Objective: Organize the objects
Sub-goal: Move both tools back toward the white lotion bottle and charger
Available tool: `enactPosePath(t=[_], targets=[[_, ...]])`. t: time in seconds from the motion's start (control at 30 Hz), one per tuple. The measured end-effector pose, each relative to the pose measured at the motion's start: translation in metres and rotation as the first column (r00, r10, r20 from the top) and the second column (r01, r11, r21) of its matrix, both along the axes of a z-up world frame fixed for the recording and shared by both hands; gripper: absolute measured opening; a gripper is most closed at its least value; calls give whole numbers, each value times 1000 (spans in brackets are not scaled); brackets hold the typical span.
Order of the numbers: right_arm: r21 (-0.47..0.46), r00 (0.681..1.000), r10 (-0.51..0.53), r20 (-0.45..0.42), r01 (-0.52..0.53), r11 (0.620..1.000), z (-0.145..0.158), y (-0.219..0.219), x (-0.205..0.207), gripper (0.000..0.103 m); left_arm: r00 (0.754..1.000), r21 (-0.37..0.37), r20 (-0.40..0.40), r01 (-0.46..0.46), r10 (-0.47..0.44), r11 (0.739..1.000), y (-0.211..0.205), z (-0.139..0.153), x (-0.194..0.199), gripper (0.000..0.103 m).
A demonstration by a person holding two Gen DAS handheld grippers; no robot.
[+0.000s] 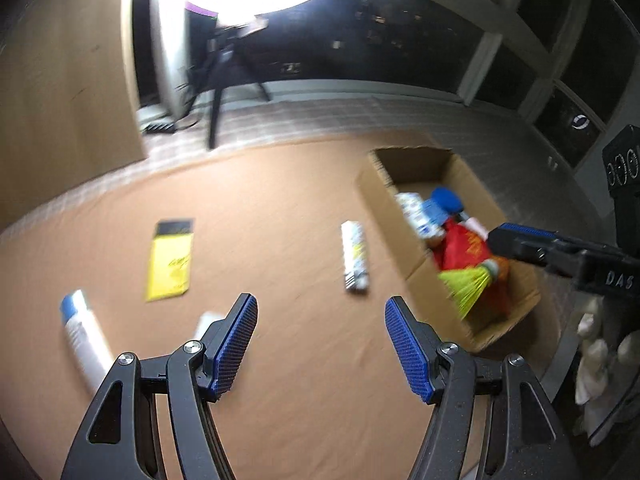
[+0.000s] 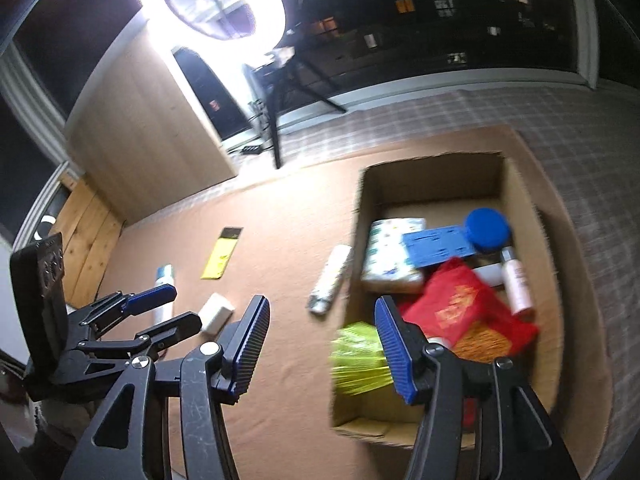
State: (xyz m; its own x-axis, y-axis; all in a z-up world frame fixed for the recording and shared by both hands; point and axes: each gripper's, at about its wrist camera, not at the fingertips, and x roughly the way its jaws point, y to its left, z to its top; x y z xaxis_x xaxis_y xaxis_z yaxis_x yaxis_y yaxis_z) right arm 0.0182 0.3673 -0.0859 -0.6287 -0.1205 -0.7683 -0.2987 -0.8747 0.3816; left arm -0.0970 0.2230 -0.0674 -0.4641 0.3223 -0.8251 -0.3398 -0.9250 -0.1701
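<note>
An open cardboard box [image 1: 382,196] [image 2: 432,184] stands on the tan cloth. Inside lie a red bag [image 2: 460,308], a blue lid [image 2: 488,228], a blue plate [image 2: 436,244], a printed pack [image 2: 390,256], a small bottle [image 2: 518,284] and a yellow-green feathery thing [image 1: 468,284] [image 2: 360,360]. Outside the box lie a white tube [image 1: 355,256] [image 2: 330,280], a yellow packet [image 1: 170,260] [image 2: 222,254], a blue-capped tube [image 1: 84,332] [image 2: 164,288] and a white bar [image 2: 216,312]. My left gripper [image 1: 322,344] [image 2: 172,312] is open over the cloth. My right gripper [image 2: 320,344] [image 1: 516,240] is open at the box's near left corner, nothing between its pads.
A ring light on a tripod [image 1: 216,80] [image 2: 276,120] stands behind the cloth beside a wooden cabinet [image 1: 68,100] [image 2: 148,132]. Checked fabric [image 2: 580,140] borders the cloth at the back and right. Dark windows [image 2: 440,20] fill the far side.
</note>
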Motion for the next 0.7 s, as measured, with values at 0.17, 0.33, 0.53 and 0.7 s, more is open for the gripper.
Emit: enactPosePath(t=[0.17,0.33,0.53,0.7], targets=[[-10,999,45,6,-45,999,-4,-24,-11,52,997,-23,17,-74,74,997,-54,-6,21,70],[-26,997,82,12,-82,996,-9,-46,-22,52,983,-27,47,-176,177,984,-112,-15,37,70],[-53,989,143,23,-141,989,-16,-75,-43,52,947,-22,73,-312,313,950,-180,-30,43,69],[-70,977,211,32,-209,975,-22,-109,-72,52,930,-19,88,-355,356,935,-210,-39,41,69]])
